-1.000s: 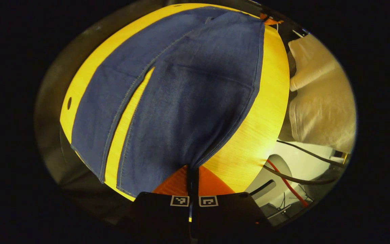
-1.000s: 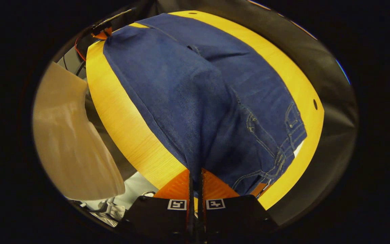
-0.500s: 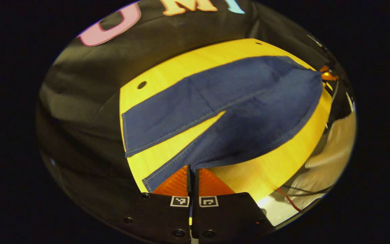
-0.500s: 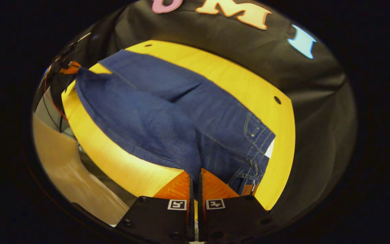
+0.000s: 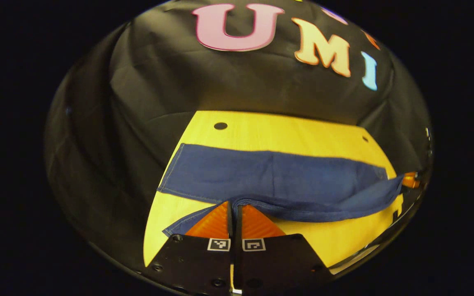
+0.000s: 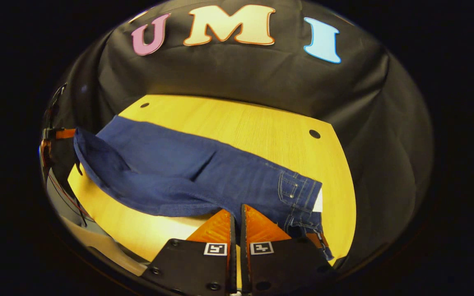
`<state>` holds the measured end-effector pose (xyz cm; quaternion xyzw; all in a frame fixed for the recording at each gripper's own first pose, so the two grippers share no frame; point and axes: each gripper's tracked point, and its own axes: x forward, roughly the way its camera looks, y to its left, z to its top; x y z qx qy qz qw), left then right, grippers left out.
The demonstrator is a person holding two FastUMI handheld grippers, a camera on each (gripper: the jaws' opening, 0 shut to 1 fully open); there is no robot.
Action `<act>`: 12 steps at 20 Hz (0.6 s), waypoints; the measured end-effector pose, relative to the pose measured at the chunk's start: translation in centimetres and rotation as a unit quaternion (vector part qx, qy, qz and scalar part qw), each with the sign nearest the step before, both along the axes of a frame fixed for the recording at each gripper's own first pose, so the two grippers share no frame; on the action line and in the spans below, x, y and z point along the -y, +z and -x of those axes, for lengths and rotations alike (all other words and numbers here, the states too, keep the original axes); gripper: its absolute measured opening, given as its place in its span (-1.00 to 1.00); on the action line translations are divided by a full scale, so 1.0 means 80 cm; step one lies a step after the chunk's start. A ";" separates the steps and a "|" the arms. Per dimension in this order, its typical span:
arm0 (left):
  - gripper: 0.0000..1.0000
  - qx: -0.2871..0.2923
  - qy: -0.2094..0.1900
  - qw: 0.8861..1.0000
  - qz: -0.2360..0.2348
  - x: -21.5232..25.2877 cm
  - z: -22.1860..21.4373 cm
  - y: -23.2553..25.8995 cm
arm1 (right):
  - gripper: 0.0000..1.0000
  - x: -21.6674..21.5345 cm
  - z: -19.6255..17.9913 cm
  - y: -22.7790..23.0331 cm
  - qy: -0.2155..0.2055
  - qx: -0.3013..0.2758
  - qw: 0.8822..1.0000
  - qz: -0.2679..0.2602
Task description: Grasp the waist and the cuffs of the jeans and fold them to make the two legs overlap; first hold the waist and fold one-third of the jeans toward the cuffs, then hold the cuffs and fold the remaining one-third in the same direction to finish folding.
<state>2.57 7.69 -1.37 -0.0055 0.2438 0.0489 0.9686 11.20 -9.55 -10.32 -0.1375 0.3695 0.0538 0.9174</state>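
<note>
In the left gripper view, the left gripper at 6 o'clock is pinched tight on the near leg's edge of the jeans. In the right gripper view, the right gripper is likewise clamped on denim near the waist. A white label at 4 o'clock is unreadable. Beyond, the far leg lies flat on the table.

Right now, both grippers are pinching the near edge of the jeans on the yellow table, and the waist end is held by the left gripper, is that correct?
Not quite: the waist end is at the right gripper, as the right gripper view shows; the left gripper pinches the jeans nearer the cuffs. Both grip the near edge on the yellow table.
</note>
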 end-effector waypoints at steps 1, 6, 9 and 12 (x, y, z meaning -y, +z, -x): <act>-1.00 0.003 0.011 1.000 0.007 -0.002 -0.002 0.007 | -0.88 -0.003 -0.015 0.001 -0.002 0.001 1.000 -0.002; -1.00 -0.019 0.053 0.997 0.047 -0.001 -0.003 -0.003 | -0.88 -0.010 -0.092 -0.021 -0.012 -0.004 1.000 -0.012; -1.00 -0.036 0.062 0.996 0.046 -0.001 -0.004 -0.001 | -0.96 -0.002 -0.132 -0.048 -0.029 -0.020 0.999 -0.021; -1.00 -0.053 0.067 0.995 0.053 -0.001 -0.002 -0.008 | -0.88 0.005 -0.165 -0.076 -0.051 -0.033 0.997 -0.039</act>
